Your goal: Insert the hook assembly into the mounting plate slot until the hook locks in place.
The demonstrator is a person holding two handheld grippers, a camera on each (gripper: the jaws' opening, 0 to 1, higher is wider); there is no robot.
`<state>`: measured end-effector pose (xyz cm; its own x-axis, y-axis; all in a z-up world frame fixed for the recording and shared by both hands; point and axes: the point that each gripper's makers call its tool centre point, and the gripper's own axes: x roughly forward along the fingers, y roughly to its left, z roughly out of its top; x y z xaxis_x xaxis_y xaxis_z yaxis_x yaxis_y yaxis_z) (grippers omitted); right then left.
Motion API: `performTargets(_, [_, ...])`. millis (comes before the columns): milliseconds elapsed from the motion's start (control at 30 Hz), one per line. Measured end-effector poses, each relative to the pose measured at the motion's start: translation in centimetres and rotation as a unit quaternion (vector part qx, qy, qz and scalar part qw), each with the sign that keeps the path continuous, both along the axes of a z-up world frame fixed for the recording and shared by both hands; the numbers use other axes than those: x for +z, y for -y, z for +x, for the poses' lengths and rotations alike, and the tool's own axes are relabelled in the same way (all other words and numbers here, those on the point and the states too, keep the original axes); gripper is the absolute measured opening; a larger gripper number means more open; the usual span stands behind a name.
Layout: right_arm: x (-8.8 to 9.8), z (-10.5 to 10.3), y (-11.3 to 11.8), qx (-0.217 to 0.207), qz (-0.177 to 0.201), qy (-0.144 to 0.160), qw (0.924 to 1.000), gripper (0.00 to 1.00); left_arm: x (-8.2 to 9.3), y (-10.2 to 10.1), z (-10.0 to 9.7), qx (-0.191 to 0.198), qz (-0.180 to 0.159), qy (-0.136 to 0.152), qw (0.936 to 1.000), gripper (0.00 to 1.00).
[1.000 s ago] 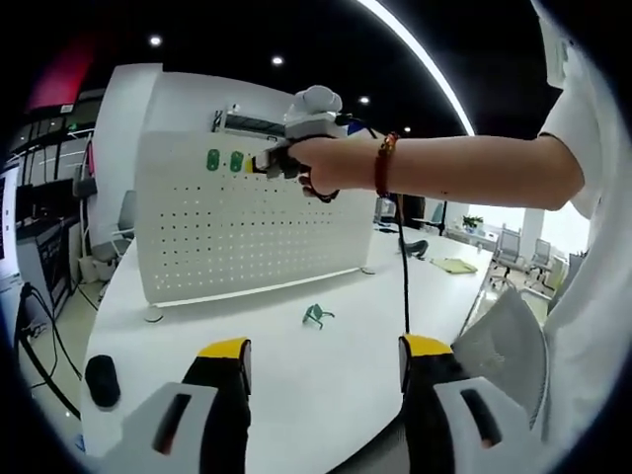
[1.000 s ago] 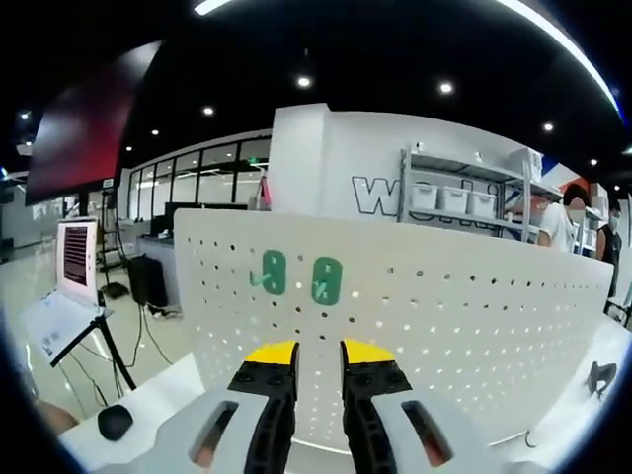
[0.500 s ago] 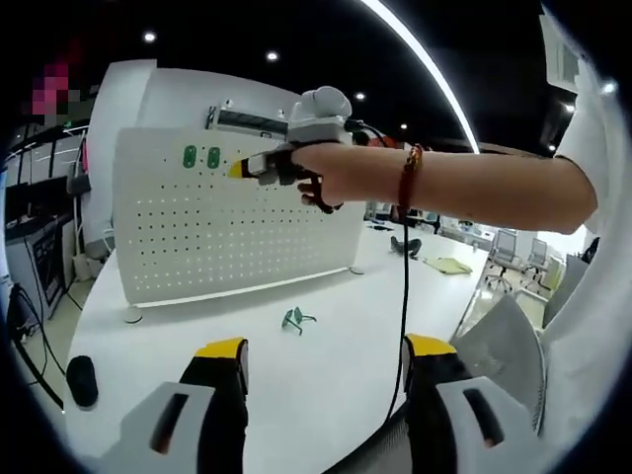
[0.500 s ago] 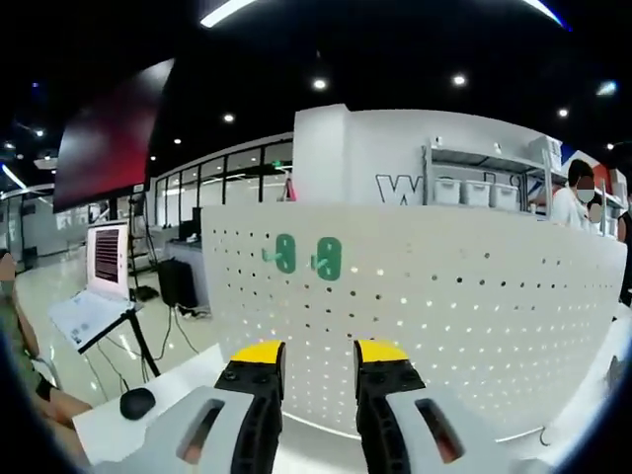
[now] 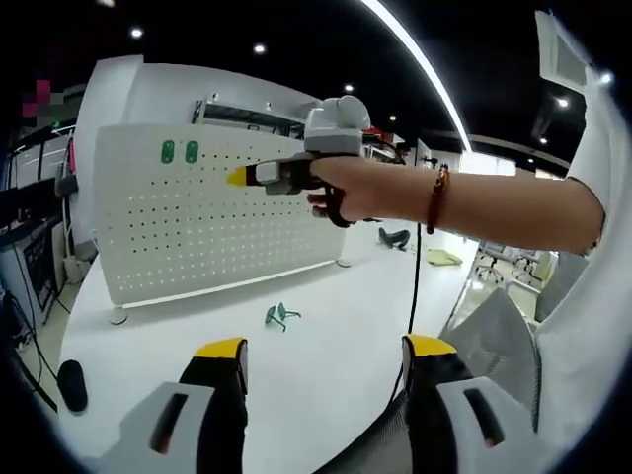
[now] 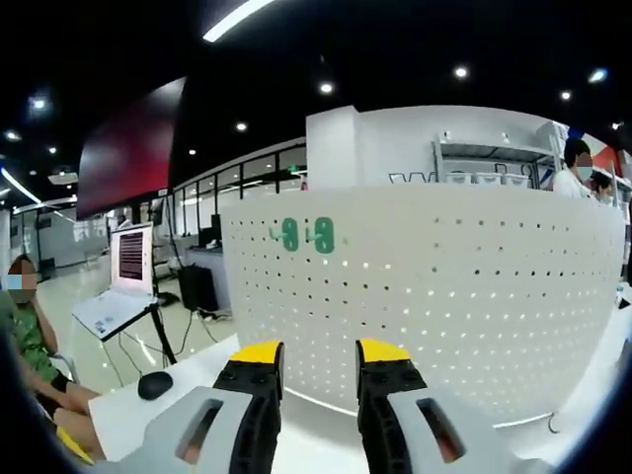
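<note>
Right gripper view: right gripper (image 6: 318, 360) has backed off the pegboard (image 6: 464, 286), jaws now parted, empty; two green hooks (image 6: 306, 235) sit mounted, so those look done. Left gripper (image 5: 326, 360) wide open, empty, low over table (image 5: 326, 326). Loose green hook (image 5: 280, 315) lies on the glossy white top. Board matte, perforated.

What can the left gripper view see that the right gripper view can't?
The left gripper view has a loose green hook lying on the white table, plus the person's hand holding the right gripper up by the board. The right gripper view has a laptop on a stand and a seated person. Both show the white pegboard with two green hooks on it and a black mouse.
</note>
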<state>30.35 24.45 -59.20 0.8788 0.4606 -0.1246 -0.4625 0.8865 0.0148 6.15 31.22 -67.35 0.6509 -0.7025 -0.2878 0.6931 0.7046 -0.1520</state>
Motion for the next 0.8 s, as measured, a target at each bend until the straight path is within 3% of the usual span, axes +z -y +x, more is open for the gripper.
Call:
performTargets(367, [-2.2,-1.8,3.4,-0.016,0.007,-0.020,0.9997,0.28,-0.3,1.5,-0.1,-0.015,0.003,-0.004,0.9999,0.65])
performTargets(800, [-5.3,-3.3,5.4,-0.028,0.008,-0.045,0.9986,0.26,-0.7,2.8,0.1,-0.032,0.007,-0.013,0.9994,0.65])
